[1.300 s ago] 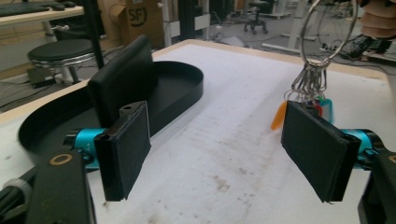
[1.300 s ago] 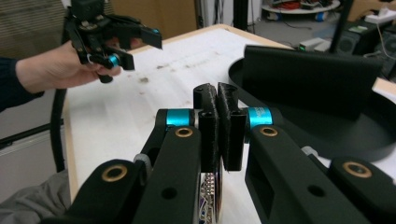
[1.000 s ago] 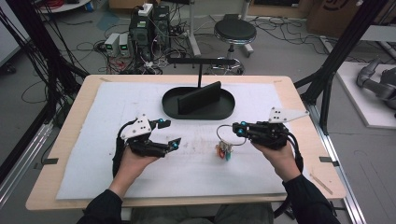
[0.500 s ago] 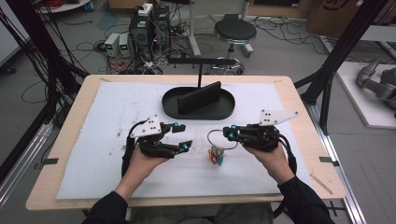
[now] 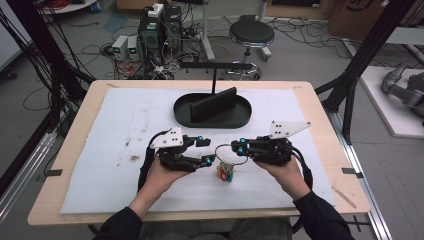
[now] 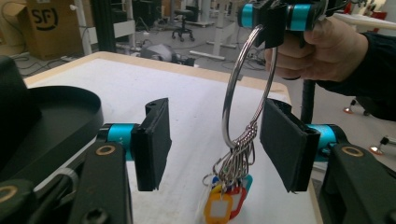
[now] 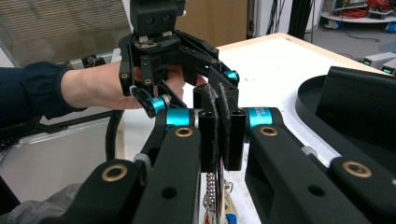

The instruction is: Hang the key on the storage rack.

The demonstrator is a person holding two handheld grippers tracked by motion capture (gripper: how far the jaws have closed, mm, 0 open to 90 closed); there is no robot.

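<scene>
Both hands have drawn together above the worktop (image 5: 125, 125); the right gripper (image 5: 239, 146) stays clamped on the key ring (image 6: 243, 88), tags (image 6: 224, 200) dangling, while the left gripper (image 6: 215, 140), jaws just closing, brackets it untouched

Lab: floor cables (image 5: 95, 50), electronics (image 5: 155, 30).

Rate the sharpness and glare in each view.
High view: soft and low in detail, even light on the white mat. Left gripper view: key ring sharp with bright glints, background stool blurred. Right gripper view: right gripper crisp, window behind washed out.
</scene>
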